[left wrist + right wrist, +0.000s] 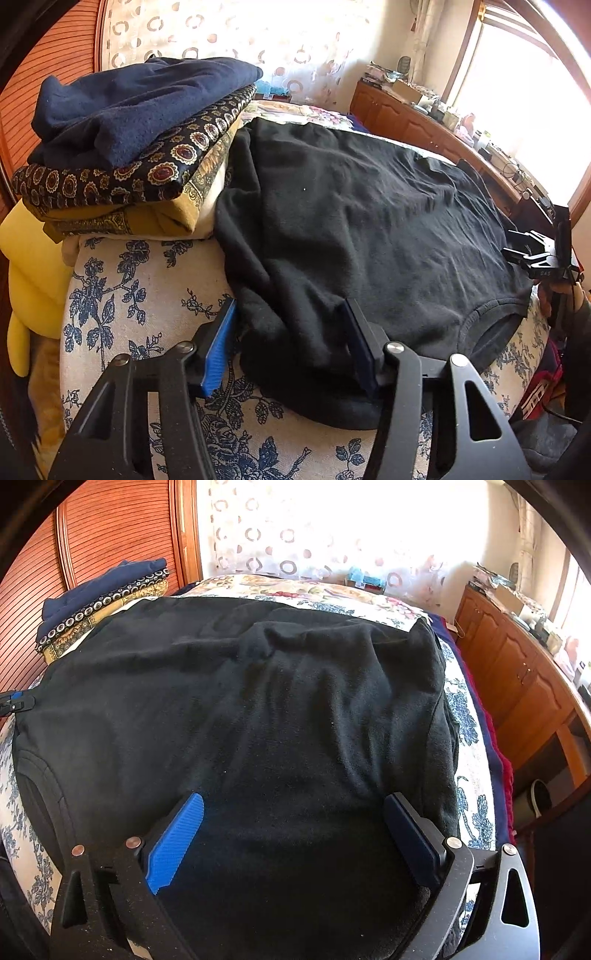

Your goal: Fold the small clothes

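Observation:
A black garment [369, 221] lies spread flat on the floral bed sheet [140, 295], its neckline [491, 332] toward the near right edge. My left gripper [290, 302] straddles a bunched sleeve of it; the blue pads [218, 350] stand apart with the cloth between them, resting on the bed. In the right wrist view the same black garment [277, 701] fills the bed. My right gripper [293, 797] is wide open just over its near part, nothing pinched. Each gripper shows in the other's view: the right gripper [535, 258], held by a hand, and the left gripper [14, 701].
A stack of folded clothes [129, 129] topped by a navy piece sits at the bed's far left, by a slatted wardrobe [110, 535]. Yellow cushions [29, 258] lie left of the bed. Wooden cabinets [517, 672] with clutter line the right side.

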`<move>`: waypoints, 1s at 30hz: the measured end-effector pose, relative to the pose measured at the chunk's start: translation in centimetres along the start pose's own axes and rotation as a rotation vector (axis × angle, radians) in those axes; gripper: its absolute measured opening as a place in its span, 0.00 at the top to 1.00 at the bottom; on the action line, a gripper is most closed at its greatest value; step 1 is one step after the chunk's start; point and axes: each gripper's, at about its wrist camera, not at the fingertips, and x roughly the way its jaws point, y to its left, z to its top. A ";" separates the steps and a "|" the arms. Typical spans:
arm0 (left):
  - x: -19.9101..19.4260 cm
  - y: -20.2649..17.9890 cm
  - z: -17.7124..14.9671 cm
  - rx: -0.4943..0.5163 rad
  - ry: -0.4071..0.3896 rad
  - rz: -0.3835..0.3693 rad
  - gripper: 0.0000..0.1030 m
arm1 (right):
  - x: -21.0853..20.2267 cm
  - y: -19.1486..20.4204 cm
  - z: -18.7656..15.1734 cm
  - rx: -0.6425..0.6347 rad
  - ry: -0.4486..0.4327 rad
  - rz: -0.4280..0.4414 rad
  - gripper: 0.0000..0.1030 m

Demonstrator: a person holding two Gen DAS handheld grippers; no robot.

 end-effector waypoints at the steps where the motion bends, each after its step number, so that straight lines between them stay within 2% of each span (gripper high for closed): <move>1: 0.0 0.0 0.0 0.001 -0.001 0.004 0.44 | 0.0 0.1 -0.1 0.000 0.000 0.000 0.04; 14: 0.3 -0.6 -0.2 0.029 -0.028 0.038 0.44 | 0.0 0.4 -0.4 -0.004 0.003 -0.006 0.01; 15: 0.3 -0.6 -0.3 0.030 -0.029 0.033 0.49 | 0.0 0.4 -0.4 -0.005 0.002 -0.009 0.01; 16: 0.3 -0.6 -0.2 0.030 -0.030 0.024 0.62 | 0.0 0.4 -0.4 -0.006 0.002 -0.009 0.01; 17: 0.3 -0.7 -0.3 0.028 -0.027 0.006 0.68 | 0.0 0.4 -0.4 -0.004 0.003 -0.007 0.01; 19: 0.2 -0.9 -0.2 0.019 -0.025 -0.025 0.86 | 0.1 0.3 -0.4 -0.001 0.005 -0.003 0.01; 23: -1.1 -2.4 0.5 0.031 -0.082 -0.054 0.89 | 0.2 0.3 -0.4 -0.001 0.005 -0.011 0.01; 27: -3.1 -5.0 2.7 0.063 -0.153 -0.096 0.89 | -0.2 0.1 -0.5 -0.019 0.003 -0.011 0.01; 30: -3.8 -7.6 4.9 0.105 -0.182 -0.134 0.89 | -1.8 -0.3 -0.9 0.001 -0.058 -0.022 0.01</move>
